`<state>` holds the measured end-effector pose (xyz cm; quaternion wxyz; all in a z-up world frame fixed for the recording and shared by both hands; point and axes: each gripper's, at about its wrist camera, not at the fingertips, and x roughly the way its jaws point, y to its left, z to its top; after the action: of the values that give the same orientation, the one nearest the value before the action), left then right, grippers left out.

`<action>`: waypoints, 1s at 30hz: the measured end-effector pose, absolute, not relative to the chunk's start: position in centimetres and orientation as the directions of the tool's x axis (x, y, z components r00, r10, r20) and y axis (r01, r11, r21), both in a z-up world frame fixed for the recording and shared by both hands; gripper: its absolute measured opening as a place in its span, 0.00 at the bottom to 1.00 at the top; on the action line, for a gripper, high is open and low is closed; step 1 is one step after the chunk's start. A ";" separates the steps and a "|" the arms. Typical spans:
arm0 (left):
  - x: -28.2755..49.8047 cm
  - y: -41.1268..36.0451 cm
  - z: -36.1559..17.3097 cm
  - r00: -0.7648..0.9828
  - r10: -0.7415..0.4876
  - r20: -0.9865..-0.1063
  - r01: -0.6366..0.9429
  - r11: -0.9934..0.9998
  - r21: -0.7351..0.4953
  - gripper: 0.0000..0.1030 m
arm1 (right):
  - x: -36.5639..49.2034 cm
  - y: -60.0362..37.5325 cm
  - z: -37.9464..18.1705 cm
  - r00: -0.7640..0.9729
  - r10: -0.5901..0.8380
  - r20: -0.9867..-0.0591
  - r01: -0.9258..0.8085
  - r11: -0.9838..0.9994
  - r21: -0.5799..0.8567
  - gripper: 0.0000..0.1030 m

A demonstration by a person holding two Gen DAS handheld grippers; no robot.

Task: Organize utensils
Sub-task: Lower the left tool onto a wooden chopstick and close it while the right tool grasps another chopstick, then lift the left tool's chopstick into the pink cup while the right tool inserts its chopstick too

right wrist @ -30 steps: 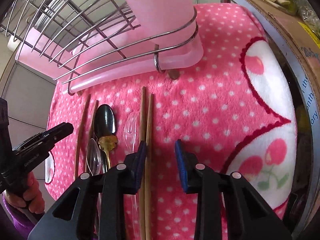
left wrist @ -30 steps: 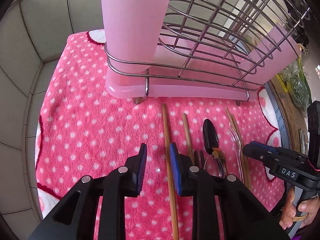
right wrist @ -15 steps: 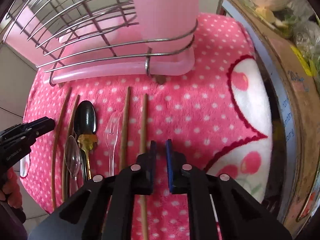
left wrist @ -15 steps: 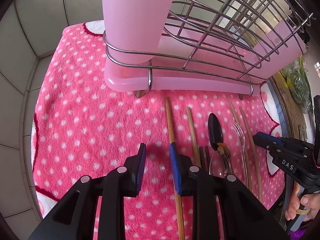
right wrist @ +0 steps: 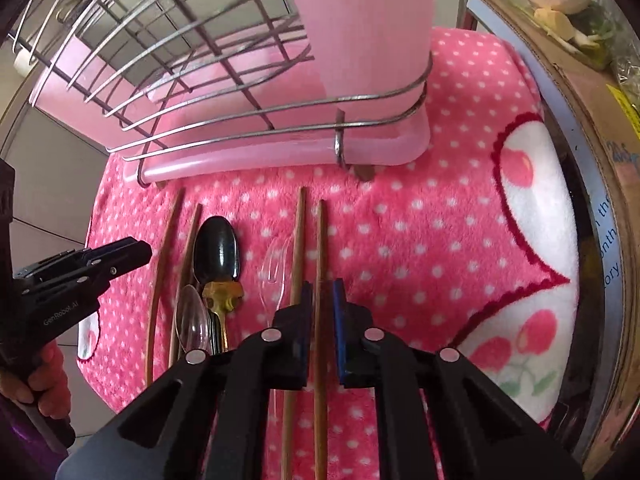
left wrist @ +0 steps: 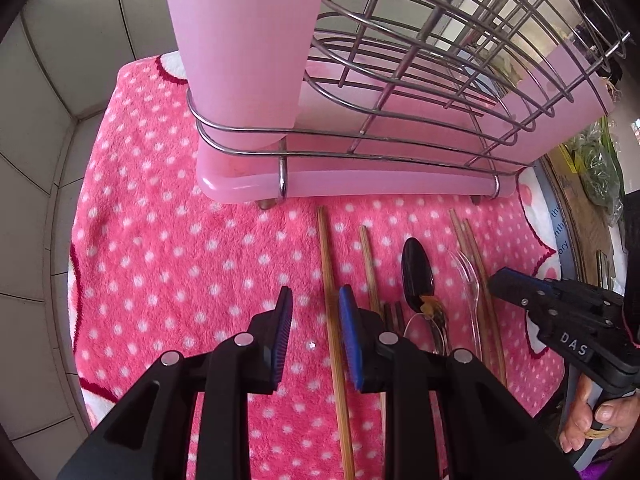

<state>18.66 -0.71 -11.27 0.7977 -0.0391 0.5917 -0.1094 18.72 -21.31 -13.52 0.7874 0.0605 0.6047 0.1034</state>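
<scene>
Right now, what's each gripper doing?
Left gripper: open, a chopstick between its jaws, not gripped.
Right gripper: just closed on the rightmost chopstick.

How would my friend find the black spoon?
Start at the pink rack on the dotted towel. In the row of utensils lying before it, the black spoon sits between wooden chopsticks and a clear plastic fork. Only it has a shiny dark bowl.

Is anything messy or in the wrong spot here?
Yes, a bit. The chopsticks, black spoon and clear plastic fork all lie loose on the pink towel instead of standing in the pink cup of the rack.
</scene>
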 end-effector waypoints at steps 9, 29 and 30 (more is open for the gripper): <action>20.0 -3.1 -12.6 0.214 -0.157 -0.964 0.145 0.981 -0.127 0.22 | 18.7 -20.5 -14.5 0.274 0.226 -0.935 -0.111 0.973 0.203 0.06; 13.5 -1.3 -7.0 0.470 -0.231 -0.852 0.124 0.973 -0.195 0.05 | 11.8 -27.4 -6.0 0.563 0.414 -0.715 -0.144 0.901 0.408 0.06; 12.9 -0.4 -6.4 0.503 -0.245 -0.829 0.124 0.969 -0.211 0.05 | 11.5 -27.6 -5.4 0.581 0.413 -0.701 -0.149 0.901 0.407 0.06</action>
<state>12.90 -0.37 -6.35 0.8647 -0.0620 0.4869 -0.1069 11.46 -27.57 -5.44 0.8758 0.1539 0.4285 0.1604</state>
